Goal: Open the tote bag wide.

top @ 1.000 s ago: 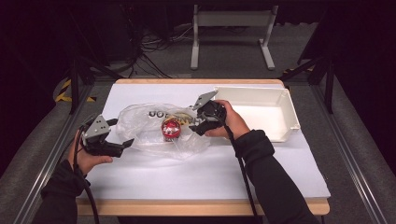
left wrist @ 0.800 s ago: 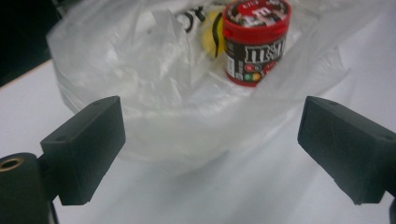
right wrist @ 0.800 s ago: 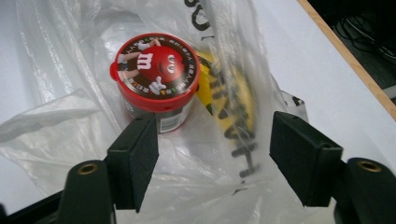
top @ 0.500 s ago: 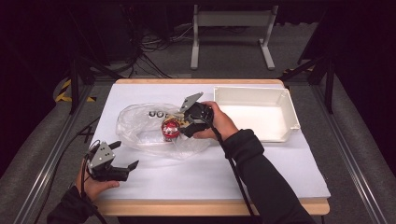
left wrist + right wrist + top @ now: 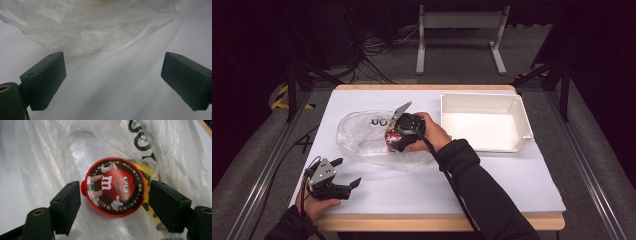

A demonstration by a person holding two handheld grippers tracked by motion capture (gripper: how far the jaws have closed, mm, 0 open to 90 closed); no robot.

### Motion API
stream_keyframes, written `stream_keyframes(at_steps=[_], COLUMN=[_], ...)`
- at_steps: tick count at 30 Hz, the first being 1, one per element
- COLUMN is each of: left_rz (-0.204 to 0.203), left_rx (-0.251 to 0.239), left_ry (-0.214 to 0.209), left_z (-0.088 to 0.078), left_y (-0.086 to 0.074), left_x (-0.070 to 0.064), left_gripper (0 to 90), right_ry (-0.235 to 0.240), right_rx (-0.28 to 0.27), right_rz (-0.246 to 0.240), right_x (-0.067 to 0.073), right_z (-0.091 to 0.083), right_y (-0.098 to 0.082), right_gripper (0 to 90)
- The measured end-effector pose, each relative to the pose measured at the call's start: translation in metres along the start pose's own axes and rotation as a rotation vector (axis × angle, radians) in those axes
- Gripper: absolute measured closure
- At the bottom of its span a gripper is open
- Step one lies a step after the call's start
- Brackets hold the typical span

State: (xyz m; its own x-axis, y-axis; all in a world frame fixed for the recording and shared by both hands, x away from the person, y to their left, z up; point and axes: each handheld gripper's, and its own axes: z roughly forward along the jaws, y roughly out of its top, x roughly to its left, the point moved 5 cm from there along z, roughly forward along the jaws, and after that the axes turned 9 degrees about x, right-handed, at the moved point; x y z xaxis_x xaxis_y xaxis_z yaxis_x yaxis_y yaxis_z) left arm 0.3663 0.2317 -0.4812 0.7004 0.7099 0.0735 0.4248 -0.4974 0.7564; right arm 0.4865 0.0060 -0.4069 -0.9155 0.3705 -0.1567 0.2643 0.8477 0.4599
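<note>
Fingers of the right gripper (image 5: 113, 195) flank one round red candy tin (image 5: 115, 187) inside one clear plastic bag (image 5: 362, 137), barely apart from it, having just opened; left gripper (image 5: 343, 175) gapes empty beside one white rectangular tray (image 5: 484, 122).

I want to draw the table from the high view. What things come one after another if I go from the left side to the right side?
Left gripper → clear plastic bag → red round candy tin → right gripper → white tray.
</note>
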Motion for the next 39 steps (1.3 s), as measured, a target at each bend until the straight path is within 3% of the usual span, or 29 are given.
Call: stream_keyframes(at_steps=[5,9,15,27,39], left_rz=[0.008,0.007,0.012,0.008,0.004], left_rx=[0.009,0.007,0.01,0.014,0.01], left_ry=[-0.003,-0.005,-0.01,-0.016,-0.016], left_z=[0.001,0.001,0.001,0.001,0.001], left_y=[0.0,0.0,0.0,0.0,0.0], left_x=[-0.001,-0.001,-0.001,-0.001,-0.001], left_gripper=[6.8,6.8,6.8,6.9,6.8], right_ry=[0.024,0.023,0.038,0.025,0.001], right_rx=[0.031,0.077,0.099,0.077,0.023], right_rz=[0.026,0.023,0.05,0.036,0.034], right_x=[-0.002,0.001,0.0,0.001,-0.002], right_z=[0.008,0.016,0.026,0.022,-0.001], right_y=[0.003,0.003,0.002,0.0,0.0], right_gripper=[21.3,20.3,21.9,22.6,22.6])
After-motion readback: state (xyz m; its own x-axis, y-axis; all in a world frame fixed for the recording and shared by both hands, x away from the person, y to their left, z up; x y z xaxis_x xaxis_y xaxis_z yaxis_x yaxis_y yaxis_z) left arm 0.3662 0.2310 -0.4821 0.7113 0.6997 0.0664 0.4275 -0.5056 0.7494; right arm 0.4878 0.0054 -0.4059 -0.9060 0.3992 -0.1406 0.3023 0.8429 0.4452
